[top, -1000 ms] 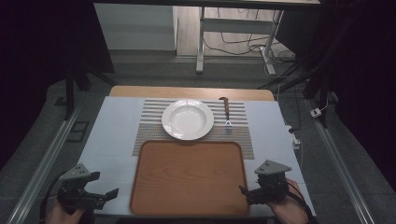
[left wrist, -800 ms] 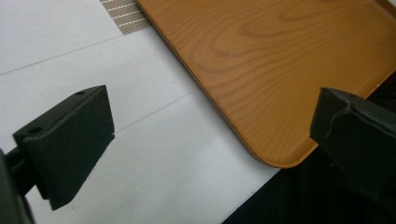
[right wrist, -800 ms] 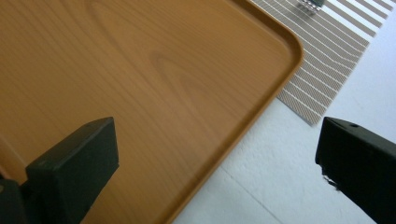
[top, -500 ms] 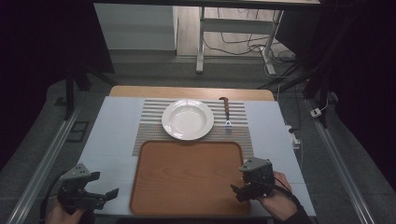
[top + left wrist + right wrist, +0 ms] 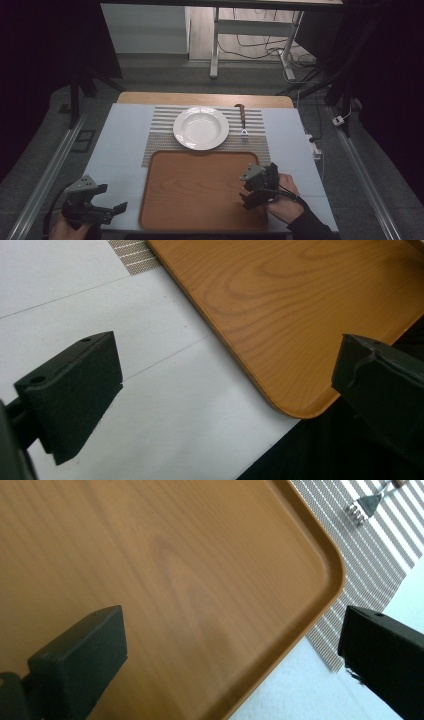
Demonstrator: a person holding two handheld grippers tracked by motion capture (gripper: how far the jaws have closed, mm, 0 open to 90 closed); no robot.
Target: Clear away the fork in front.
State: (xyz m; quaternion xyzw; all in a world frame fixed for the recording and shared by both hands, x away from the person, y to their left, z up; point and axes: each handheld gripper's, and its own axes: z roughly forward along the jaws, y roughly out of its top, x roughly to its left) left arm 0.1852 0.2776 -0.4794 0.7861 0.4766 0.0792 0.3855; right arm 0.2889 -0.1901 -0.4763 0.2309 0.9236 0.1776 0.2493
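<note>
A white plate (image 5: 201,128) lies on a striped placemat (image 5: 162,142) at the table's middle, with a wooden-handled fork (image 5: 243,120) to its right. In front of them lies a wooden tray (image 5: 195,192). My right gripper (image 5: 248,187) hovers open over the tray's right part; between its jaws I see bare tray wood (image 5: 175,555), with the fork's tines (image 5: 365,505) far off at the upper right. My left gripper (image 5: 116,208) is open at the table's near left, beside the tray's near-left corner (image 5: 300,405), with nothing between its fingers.
White table covering (image 5: 120,145) surrounds the placemat and tray. The table's front edge drops off to dark floor (image 5: 310,455) just past the left gripper. Metal rails (image 5: 47,175) run along both sides of the table.
My right gripper has moved from the table's near right corner leftward and forward over the tray. The left gripper has stayed put.
</note>
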